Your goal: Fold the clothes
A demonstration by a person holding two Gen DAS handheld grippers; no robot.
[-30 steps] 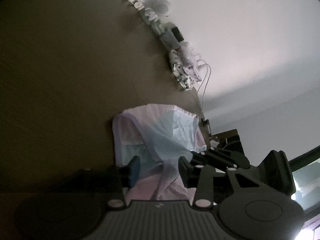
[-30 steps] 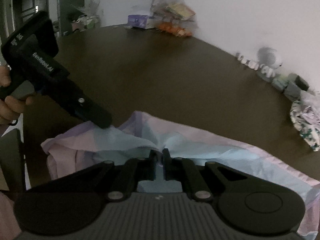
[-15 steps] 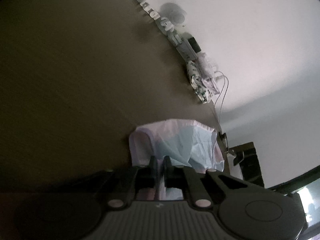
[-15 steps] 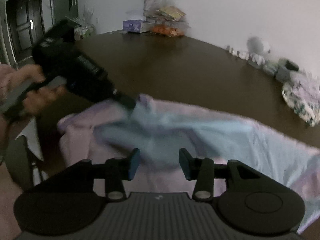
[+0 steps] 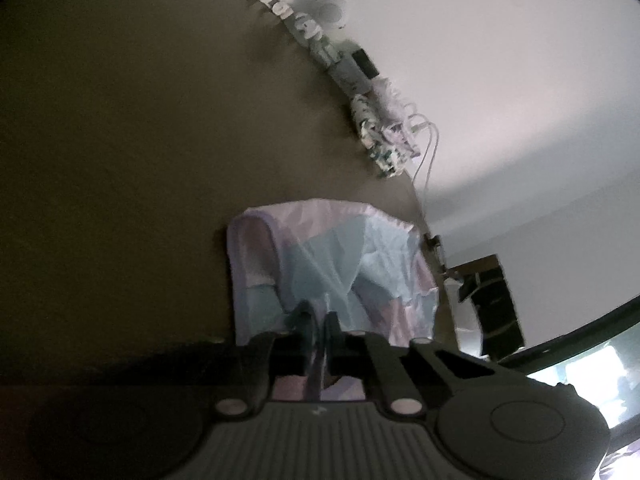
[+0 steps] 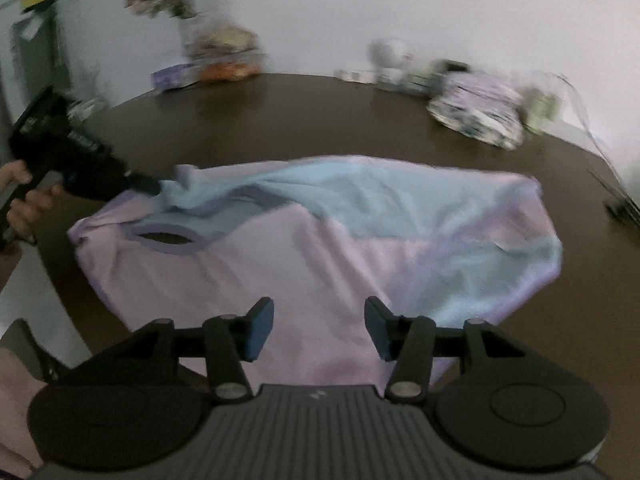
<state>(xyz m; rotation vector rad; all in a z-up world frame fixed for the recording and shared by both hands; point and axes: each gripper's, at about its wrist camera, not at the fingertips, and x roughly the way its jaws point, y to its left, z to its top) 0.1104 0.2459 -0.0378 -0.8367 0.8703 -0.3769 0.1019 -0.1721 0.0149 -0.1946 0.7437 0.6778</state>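
the garment (image 6: 320, 248), a pink and pale blue top, lies spread on the dark brown surface (image 6: 320, 112), close to the near edge, with its neck opening (image 6: 168, 238) toward the left of the right wrist view and its hem end toward the right. a blue panel is drawn across the upper part in a slack ridge, which suggests a fold in progress rather than a finished one. the left tool (image 5: 318, 320) is closed on a pinch of the blue fabric; in its own view the cloth runs up between the pressed fingertips (image 5: 306, 320), and in the right wrist view the same tool (image 6: 154, 188), carried by a hand (image 6: 24, 200), meets the cloth at the shoulder beside the neck opening. that hold appears intended to anchor or carry the shoulder corner so the panel can be laid over without the rest of the top sliding. the right tool (image 6: 318, 330) sits low over the pink lower body of the top, its jaws opening, with nothing pinched; cloth lies beneath and between the fingers but the pads (image 6: 260, 330) do not press on it. judged from this, the right side is free to take a fresh hold, probably further along toward the hem. a second patterned bundle of cloth (image 6: 476, 114) rests well apart at the far edge by the wall, among small ornaments (image 6: 390, 56), clear of the working area. the right wrist view is blurred, so finer creases cannot be confirmed.
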